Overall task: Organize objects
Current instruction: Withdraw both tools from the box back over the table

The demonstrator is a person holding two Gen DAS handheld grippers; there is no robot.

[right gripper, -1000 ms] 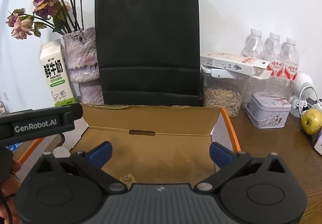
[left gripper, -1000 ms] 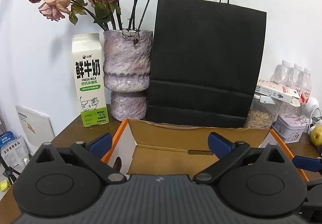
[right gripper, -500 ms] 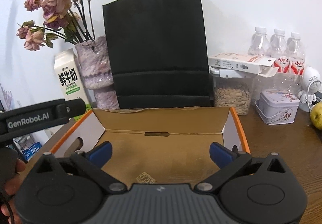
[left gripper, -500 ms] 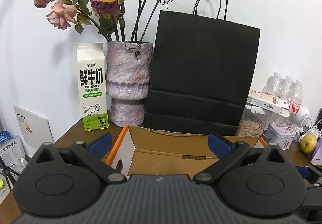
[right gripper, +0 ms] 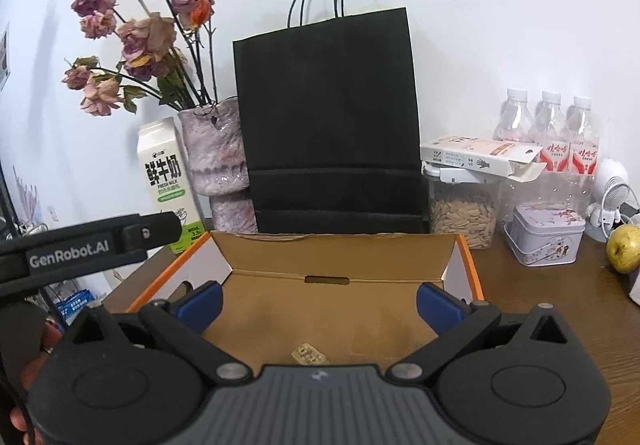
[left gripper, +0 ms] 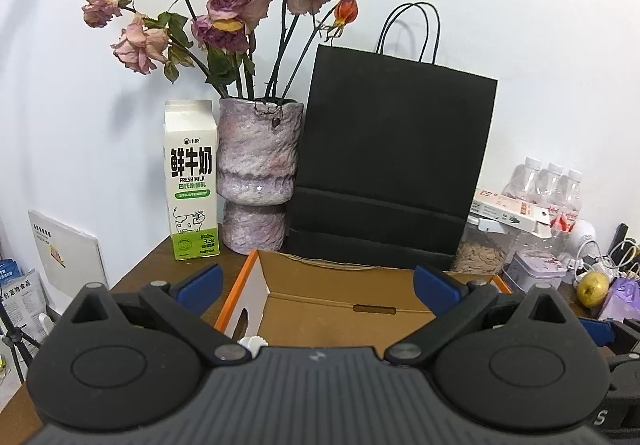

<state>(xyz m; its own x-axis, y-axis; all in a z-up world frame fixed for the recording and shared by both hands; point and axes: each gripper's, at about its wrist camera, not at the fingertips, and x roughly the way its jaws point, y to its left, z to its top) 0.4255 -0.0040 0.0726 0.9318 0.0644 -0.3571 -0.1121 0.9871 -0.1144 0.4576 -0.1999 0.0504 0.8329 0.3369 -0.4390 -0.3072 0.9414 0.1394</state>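
An open cardboard box (right gripper: 464, 257) with orange edges sits on the brown table, below both grippers; its rim (left gripper: 244, 285) shows in the left wrist view too. A small printed scrap (right gripper: 309, 354) lies on the box floor. My left gripper (left gripper: 316, 285) is open above the box's left half, nothing between its blue pads. My right gripper (right gripper: 319, 303) is open over the box's middle, also with nothing in it. A white cap-like thing (left gripper: 252, 343) peeks out beside the left gripper's body inside the box. The left gripper's body crosses the left of the right wrist view.
Behind the box stand a milk carton (left gripper: 191, 181), a vase of dried roses (left gripper: 256, 173) and a black paper bag (right gripper: 332, 125). To the right are a seed jar (right gripper: 464, 213), a flat carton (right gripper: 476, 157), three water bottles (right gripper: 548, 133), a tin (right gripper: 544, 241) and a yellow-green fruit (right gripper: 624, 249).
Both grippers have pulled back and risen from the box, so more of the flowers, bag and table shows. Their jaws stayed open.
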